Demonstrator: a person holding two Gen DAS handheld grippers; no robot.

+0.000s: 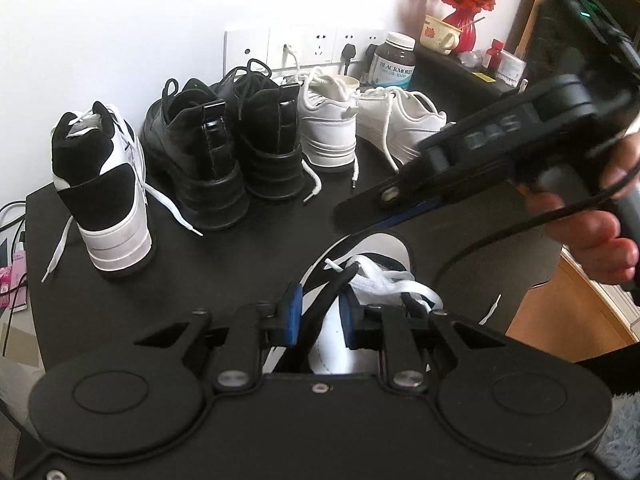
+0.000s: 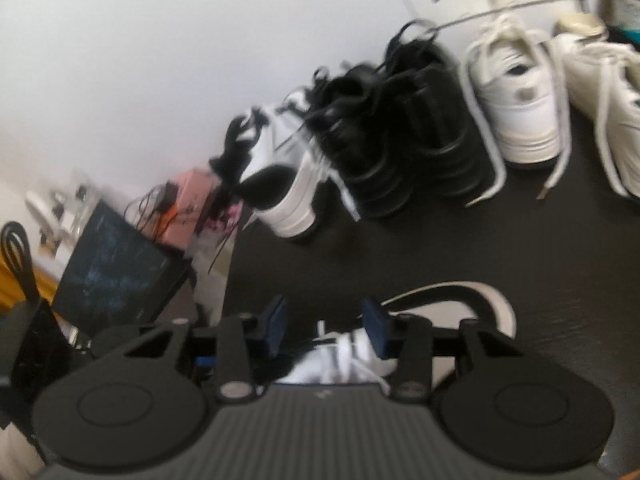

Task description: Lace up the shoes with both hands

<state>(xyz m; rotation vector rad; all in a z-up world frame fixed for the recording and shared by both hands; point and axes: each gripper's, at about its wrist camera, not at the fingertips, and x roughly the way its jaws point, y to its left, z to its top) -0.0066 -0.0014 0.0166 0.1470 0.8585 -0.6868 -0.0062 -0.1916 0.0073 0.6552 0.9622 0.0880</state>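
Observation:
A white and black shoe (image 1: 386, 242) lies on the black table (image 1: 256, 240) just under both grippers, its white lace (image 1: 390, 282) loosely bunched on top. My left gripper (image 1: 320, 314) hangs over the shoe's opening. Its blue pads (image 1: 293, 312) stand narrowly apart, with a lace end and a black part of the shoe between them; a small gap still shows beside the left pad. My right gripper (image 1: 360, 210), held by a hand (image 1: 588, 236), reaches in from the right above the toe. In the blurred right wrist view my right gripper (image 2: 326, 330) is open over the same shoe (image 2: 352, 350), gripping nothing.
Along the back wall stand a black-and-white sneaker (image 1: 102, 184), two black boots (image 1: 224, 152) and two white sneakers (image 1: 360, 120) with trailing laces. A brown bottle (image 1: 394, 60), a mug and a red vase of flowers (image 1: 466, 4) sit back right. The table's left edge (image 1: 32, 264) drops off onto clutter.

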